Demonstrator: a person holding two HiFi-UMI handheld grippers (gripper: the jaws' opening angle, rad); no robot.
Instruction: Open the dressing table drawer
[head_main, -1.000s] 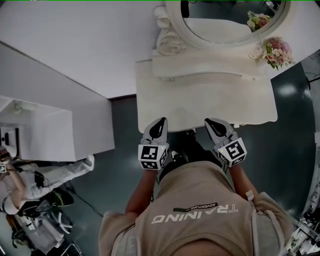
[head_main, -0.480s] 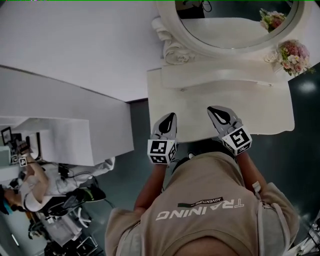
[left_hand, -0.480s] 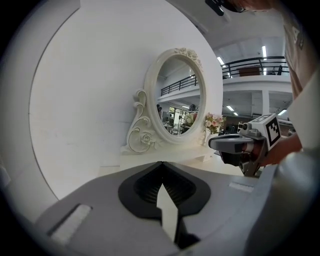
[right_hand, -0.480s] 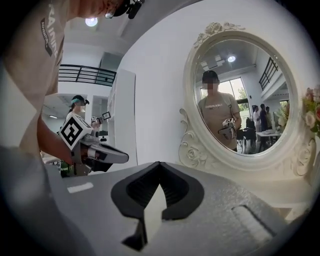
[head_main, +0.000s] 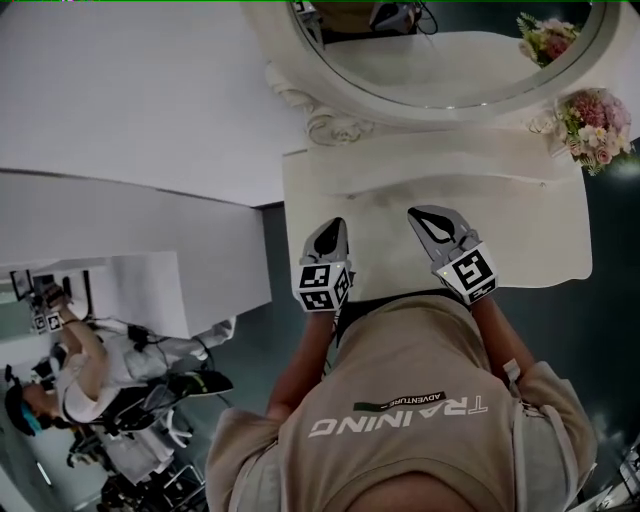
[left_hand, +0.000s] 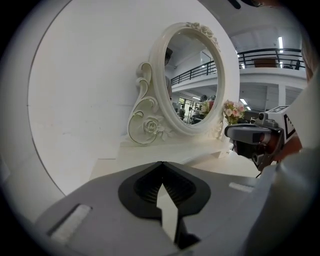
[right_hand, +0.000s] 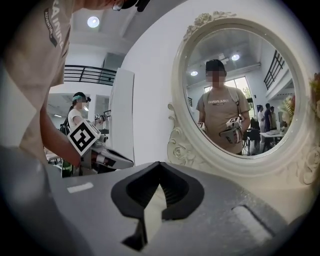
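Observation:
The white dressing table (head_main: 520, 235) stands in front of me with its oval mirror (head_main: 440, 50) at the back. Its drawer does not show in any view; the front below the top's edge is hidden by my body. My left gripper (head_main: 335, 226) is shut and empty over the front left of the top. My right gripper (head_main: 419, 213) is also shut and empty, over the front middle. In the left gripper view the shut jaw tips (left_hand: 161, 164) point at the mirror frame (left_hand: 150, 120). The right gripper view has its tips (right_hand: 159, 164) below the mirror (right_hand: 240, 95).
Pink flowers (head_main: 597, 118) sit at the table's back right corner. A white wall (head_main: 120, 100) and a white cabinet (head_main: 140, 285) stand to the left. Another person (head_main: 100, 365) is at the lower left on the dark floor (head_main: 250, 330).
Both grippers moved forward from the table's front edge to over its top, staying shut. The table and mirror now lie closer in the head view.

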